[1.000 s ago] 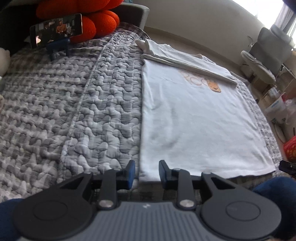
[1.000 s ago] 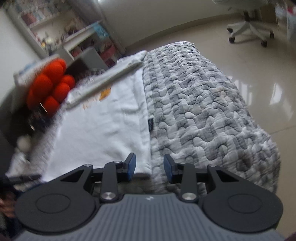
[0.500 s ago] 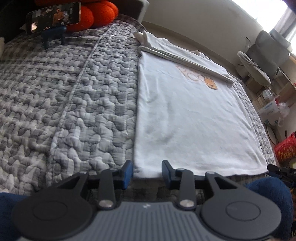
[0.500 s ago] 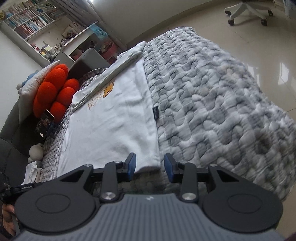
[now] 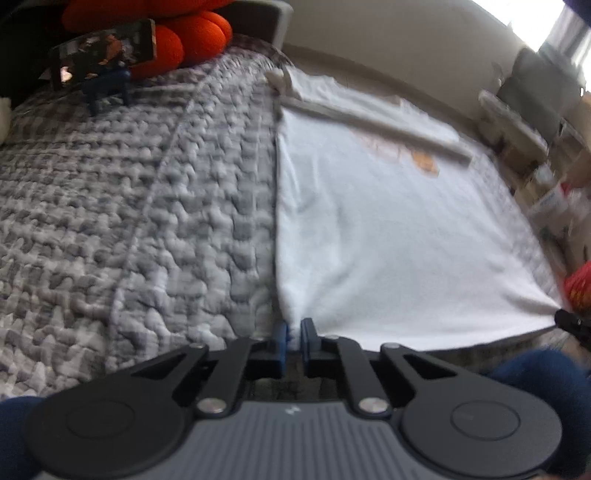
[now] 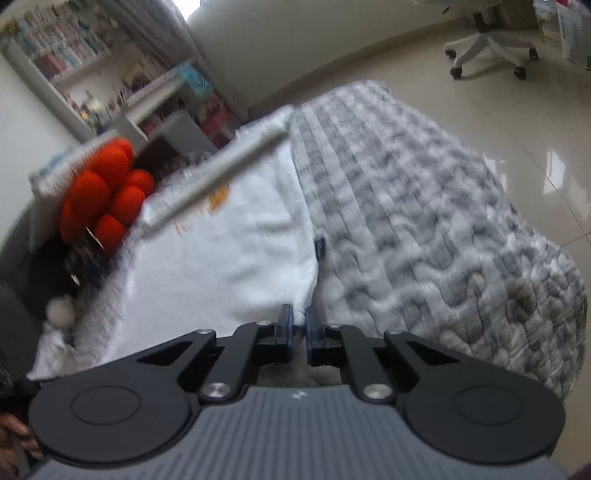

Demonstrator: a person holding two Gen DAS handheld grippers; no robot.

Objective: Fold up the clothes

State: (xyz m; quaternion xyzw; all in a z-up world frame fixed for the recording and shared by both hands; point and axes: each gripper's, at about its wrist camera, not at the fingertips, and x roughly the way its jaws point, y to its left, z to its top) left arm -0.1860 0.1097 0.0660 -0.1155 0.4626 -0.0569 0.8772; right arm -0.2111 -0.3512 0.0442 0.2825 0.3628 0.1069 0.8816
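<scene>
A white T-shirt [image 5: 388, 229] with an orange print lies flat on a grey quilted bed [image 5: 147, 221], its far part folded into a band. My left gripper [image 5: 294, 332] is shut on the shirt's near left hem corner, and the cloth puckers toward the blue pads. In the right wrist view the same white T-shirt [image 6: 229, 258] runs away from me, and my right gripper [image 6: 299, 318] is shut on its near right hem corner beside the bed's [image 6: 424, 229] edge. The other gripper's black tip [image 5: 572, 325] shows at the right hem corner.
An orange cushion [image 5: 177, 33] and a phone on a blue stand [image 5: 103, 62] sit at the head of the bed. Bookshelves [image 6: 92, 66] stand behind. A white office chair [image 6: 487, 51] stands on the tiled floor beyond the bed's right side.
Both grippers went from open beside the hem to shut on its two near corners. The hem now lifts and puckers at each grip.
</scene>
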